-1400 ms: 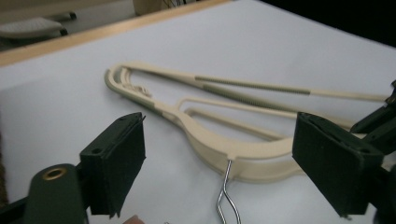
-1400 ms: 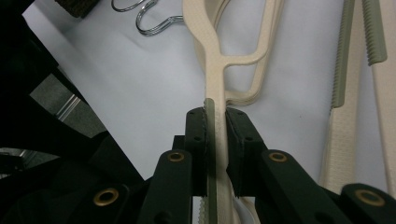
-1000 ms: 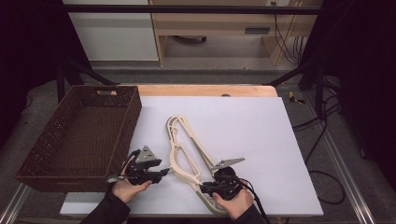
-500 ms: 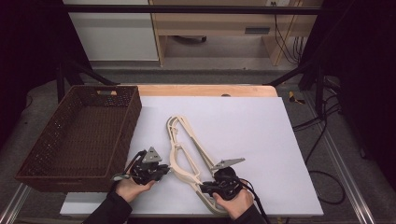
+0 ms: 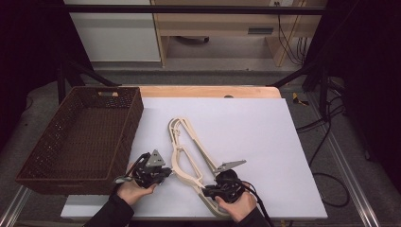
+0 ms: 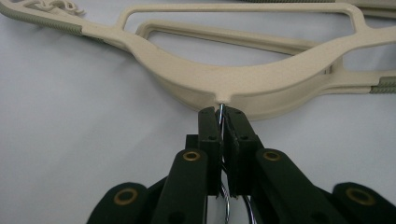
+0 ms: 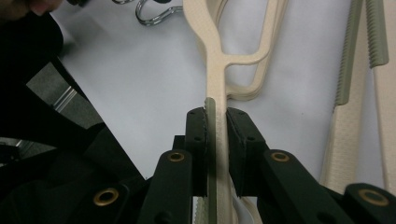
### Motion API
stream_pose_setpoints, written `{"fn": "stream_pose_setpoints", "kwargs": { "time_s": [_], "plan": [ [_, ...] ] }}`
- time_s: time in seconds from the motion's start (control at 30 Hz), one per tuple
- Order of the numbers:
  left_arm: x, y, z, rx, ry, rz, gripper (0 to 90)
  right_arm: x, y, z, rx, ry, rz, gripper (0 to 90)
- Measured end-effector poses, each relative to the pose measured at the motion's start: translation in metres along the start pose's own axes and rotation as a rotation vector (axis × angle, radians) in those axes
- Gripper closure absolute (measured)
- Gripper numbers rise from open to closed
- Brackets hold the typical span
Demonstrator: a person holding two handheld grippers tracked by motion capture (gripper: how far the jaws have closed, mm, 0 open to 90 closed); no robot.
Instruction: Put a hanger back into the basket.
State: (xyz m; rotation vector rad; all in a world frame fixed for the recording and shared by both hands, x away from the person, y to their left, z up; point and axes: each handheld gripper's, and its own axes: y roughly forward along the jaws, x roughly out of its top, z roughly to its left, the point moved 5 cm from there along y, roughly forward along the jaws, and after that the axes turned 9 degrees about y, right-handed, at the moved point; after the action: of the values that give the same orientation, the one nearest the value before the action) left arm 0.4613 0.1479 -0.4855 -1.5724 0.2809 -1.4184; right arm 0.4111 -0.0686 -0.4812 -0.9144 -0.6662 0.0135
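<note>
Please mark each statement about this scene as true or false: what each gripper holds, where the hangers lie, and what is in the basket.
1. The left gripper is shut on the metal hook of a hanger. True.
2. The right gripper is open above the table. False: its jaws clamp the arm of a cream hanger.
3. The hangers lie inside the wicker basket. False: they lie on the white table, to the basket's right.
4. The basket holds nothing. True.
5. The basket stands at the table's right edge. False: it stands at the left.
</note>
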Motion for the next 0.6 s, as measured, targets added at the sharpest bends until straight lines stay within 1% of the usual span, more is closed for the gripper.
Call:
{"fn": "stream_pose_setpoints", "kwargs": {
  "time_s": [0.03, 0.07, 0.1, 0.17, 0.2, 0.23, 0.27, 0.3, 0.33, 0.37, 0.4, 0.43, 0.47, 0.5, 0.53, 0.57, 0.6],
  "plan": [
    [0.000, 0.000, 0.000, 0.003, 0.004, 0.004, 85.9, 0.000, 0.000, 0.001, 0.010, 0.005, 0.002, 79.0],
    [0.001, -0.001, 0.000, 0.000, 0.009, 0.015, 86.0, -0.001, 0.001, 0.000, 0.000, -0.005, 0.003, 78.9],
    [0.001, -0.002, -0.001, -0.002, 0.006, 0.016, 86.2, -0.001, 0.002, 0.000, 0.000, -0.005, 0.009, 78.8],
    [0.001, -0.002, -0.002, -0.006, 0.006, 0.028, 86.6, -0.001, 0.003, -0.001, 0.002, -0.021, 0.016, 77.2],
    [0.001, -0.002, -0.002, -0.018, 0.010, 0.033, 86.7, -0.001, 0.003, 0.000, 0.002, -0.017, 0.012, 75.8],
    [0.002, -0.003, -0.003, -0.026, 0.006, 0.025, 87.7, -0.001, 0.003, -0.001, -0.015, -0.032, 0.006, 71.9],
    [0.003, -0.005, -0.003, -0.024, 0.014, 0.025, 87.8, -0.001, 0.003, -0.001, -0.015, -0.032, 0.006, 71.9],
    [0.005, -0.006, -0.004, -0.016, 0.011, 0.022, 87.8, -0.001, 0.003, -0.001, -0.022, -0.032, 0.002, 70.1],
    [0.005, -0.008, -0.004, -0.017, 0.016, 0.027, 87.8, 0.000, 0.002, 0.000, -0.019, -0.040, -0.006, 68.4],
    [0.006, -0.008, -0.005, -0.019, 0.012, 0.018, 87.9, 0.000, 0.002, 0.000, -0.028, -0.044, -0.015, 66.2],
    [0.007, -0.009, -0.006, -0.017, 0.017, 0.025, 87.9, 0.001, 0.002, 0.001, -0.033, -0.052, -0.032, 62.9],
    [0.007, -0.009, -0.006, -0.011, 0.023, 0.034, 87.9, 0.003, 0.001, 0.001, -0.040, -0.089, -0.054, 59.6],
    [0.007, -0.009, -0.008, -0.009, 0.019, 0.037, 87.9, 0.005, 0.001, 0.003, -0.044, -0.119, -0.078, 56.8],
    [0.008, -0.009, -0.009, -0.008, 0.024, 0.043, 87.9, 0.007, 0.000, 0.005, -0.054, -0.152, -0.101, 53.6],
    [0.009, -0.009, -0.010, -0.009, 0.023, 0.050, 88.0, 0.013, 0.000, 0.011, -0.055, -0.196, -0.158, 47.2],
    [0.011, -0.009, -0.011, -0.002, 0.019, 0.051, 88.0, 0.013, 0.000, 0.011, -0.055, -0.196, -0.158, 47.2],
    [0.011, -0.010, -0.012, -0.003, 0.023, 0.059, 88.0, 0.020, 0.003, 0.018, -0.059, -0.252, -0.202, 41.5]
  ]
}}
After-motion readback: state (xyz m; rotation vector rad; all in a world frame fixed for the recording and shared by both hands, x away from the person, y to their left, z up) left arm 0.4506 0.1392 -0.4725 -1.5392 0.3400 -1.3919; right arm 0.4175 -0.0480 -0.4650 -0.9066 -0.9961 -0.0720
